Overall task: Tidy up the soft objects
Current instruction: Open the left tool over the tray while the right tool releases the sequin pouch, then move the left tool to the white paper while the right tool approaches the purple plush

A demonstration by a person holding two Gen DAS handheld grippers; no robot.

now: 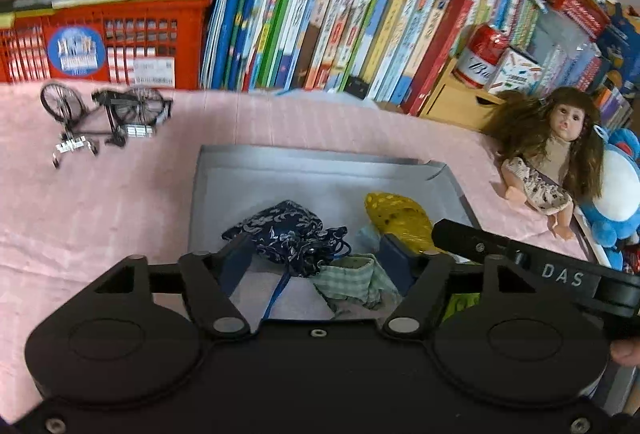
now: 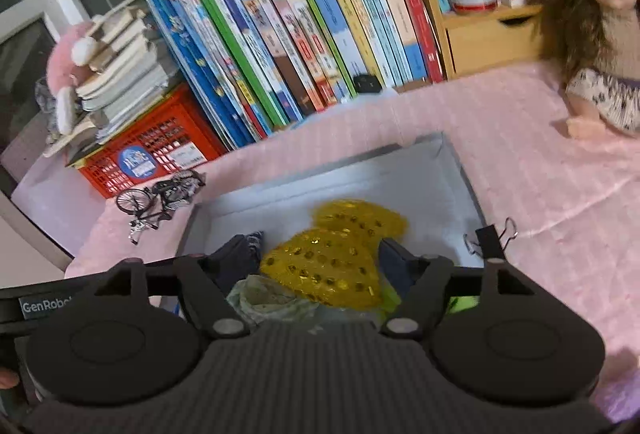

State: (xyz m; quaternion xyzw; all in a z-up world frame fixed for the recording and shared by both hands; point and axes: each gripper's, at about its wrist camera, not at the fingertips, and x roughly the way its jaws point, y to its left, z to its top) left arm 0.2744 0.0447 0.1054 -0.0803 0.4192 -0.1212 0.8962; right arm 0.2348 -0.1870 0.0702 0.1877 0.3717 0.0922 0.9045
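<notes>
Hovering over the shallow grey cardboard tray (image 1: 224, 170) on the pink-clothed surface (image 1: 100, 202), both grippers are standing apart and holding nothing, which suggests a placing step is wrapping up. The left gripper (image 1: 316, 258) is flanking the navy floral drawstring pouch (image 1: 284, 230) and green checked cloth (image 1: 352, 278); the right gripper (image 2: 316, 266) is straddling the yellow sequinned fabric piece (image 2: 328, 266). All three are lying inside the tray. Next probably calls for fetching another soft item.

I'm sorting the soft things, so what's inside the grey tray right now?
The grey tray holds a navy patterned pouch, a yellow sequinned pouch and a green checked cloth. Whatever lies beneath them is covered.
</notes>
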